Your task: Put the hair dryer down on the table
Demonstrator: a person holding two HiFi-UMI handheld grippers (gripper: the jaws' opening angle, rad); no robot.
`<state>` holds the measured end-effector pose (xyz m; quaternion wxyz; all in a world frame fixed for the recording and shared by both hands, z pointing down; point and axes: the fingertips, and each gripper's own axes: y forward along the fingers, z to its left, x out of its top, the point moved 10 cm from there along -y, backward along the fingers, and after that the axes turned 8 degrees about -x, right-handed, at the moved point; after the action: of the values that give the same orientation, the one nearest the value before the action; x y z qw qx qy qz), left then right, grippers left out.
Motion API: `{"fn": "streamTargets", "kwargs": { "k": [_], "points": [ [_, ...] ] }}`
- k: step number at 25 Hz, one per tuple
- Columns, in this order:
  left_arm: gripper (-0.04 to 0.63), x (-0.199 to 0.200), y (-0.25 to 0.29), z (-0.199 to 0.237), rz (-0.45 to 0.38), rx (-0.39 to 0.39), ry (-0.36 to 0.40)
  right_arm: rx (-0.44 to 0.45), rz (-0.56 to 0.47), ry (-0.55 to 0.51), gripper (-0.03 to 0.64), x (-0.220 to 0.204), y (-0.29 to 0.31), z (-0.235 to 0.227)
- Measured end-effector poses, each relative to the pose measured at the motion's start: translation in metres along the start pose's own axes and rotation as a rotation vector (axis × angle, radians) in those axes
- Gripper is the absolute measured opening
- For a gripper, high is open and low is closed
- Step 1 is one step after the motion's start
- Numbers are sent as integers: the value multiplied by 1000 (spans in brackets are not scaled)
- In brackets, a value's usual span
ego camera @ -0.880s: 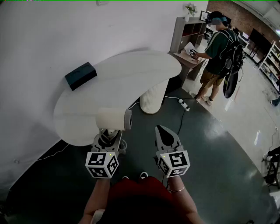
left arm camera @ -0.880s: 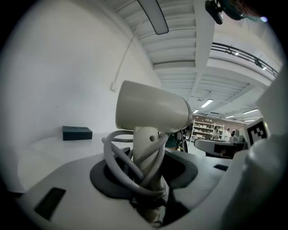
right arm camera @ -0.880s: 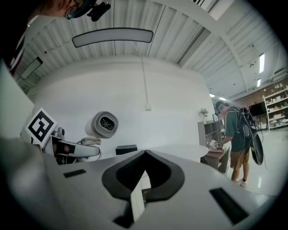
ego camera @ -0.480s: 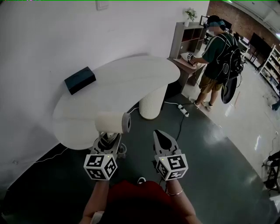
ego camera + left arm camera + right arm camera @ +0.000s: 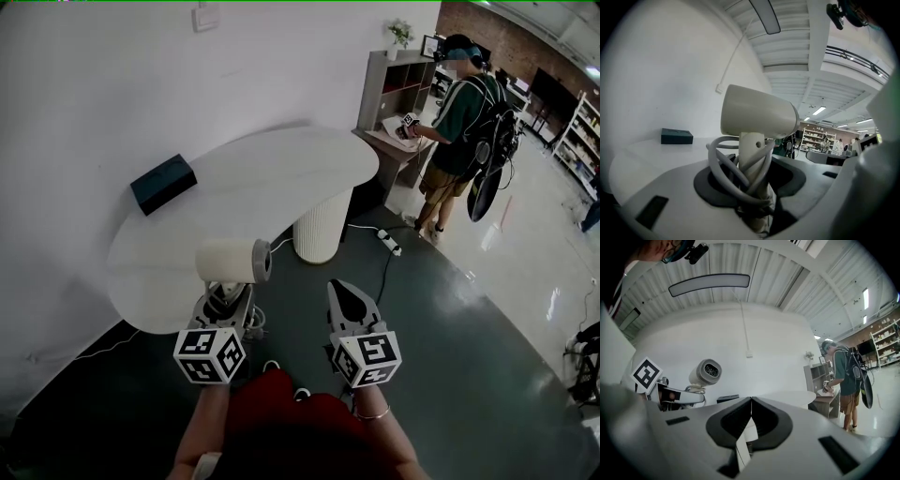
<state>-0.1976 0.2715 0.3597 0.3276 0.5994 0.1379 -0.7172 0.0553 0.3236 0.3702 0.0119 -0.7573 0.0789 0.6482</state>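
Note:
A cream hair dryer (image 5: 232, 260) stands upright in my left gripper (image 5: 228, 295), whose jaws are shut on its handle; the grey cord is wound round that handle (image 5: 749, 161). Its barrel (image 5: 757, 116) lies level above the jaws, over the near edge of the white curved table (image 5: 281, 173). In the right gripper view the hair dryer (image 5: 706, 372) shows at the left, nozzle end facing the camera. My right gripper (image 5: 347, 298) hangs beside the left one, over the dark floor, shut with nothing between its jaws (image 5: 751, 401).
A dark flat box (image 5: 162, 183) lies at the table's far left. The table stands on a ribbed white pedestal (image 5: 322, 225). A power strip (image 5: 388, 243) with a cable lies on the floor. A person with a backpack (image 5: 457, 131) stands at a shelf unit (image 5: 398, 84).
Both grippers and the hair dryer have slid slightly left and down in the head view. The table and the person have shifted with the camera. The grip has not changed.

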Motion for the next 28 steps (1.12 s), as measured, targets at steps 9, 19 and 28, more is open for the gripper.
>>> {"fn": "streamTargets", "kwargs": {
  "k": [9, 19, 28],
  "points": [
    [202, 14, 75, 38, 43, -51, 0, -21, 27, -13, 14, -1, 64, -17],
    [202, 40, 176, 102, 91, -93, -4, -40, 67, -25, 15, 3, 173, -33],
    [202, 55, 233, 142, 113, -123, -14, -54, 112, -47, 14, 6, 240, -38]
  ]
}}
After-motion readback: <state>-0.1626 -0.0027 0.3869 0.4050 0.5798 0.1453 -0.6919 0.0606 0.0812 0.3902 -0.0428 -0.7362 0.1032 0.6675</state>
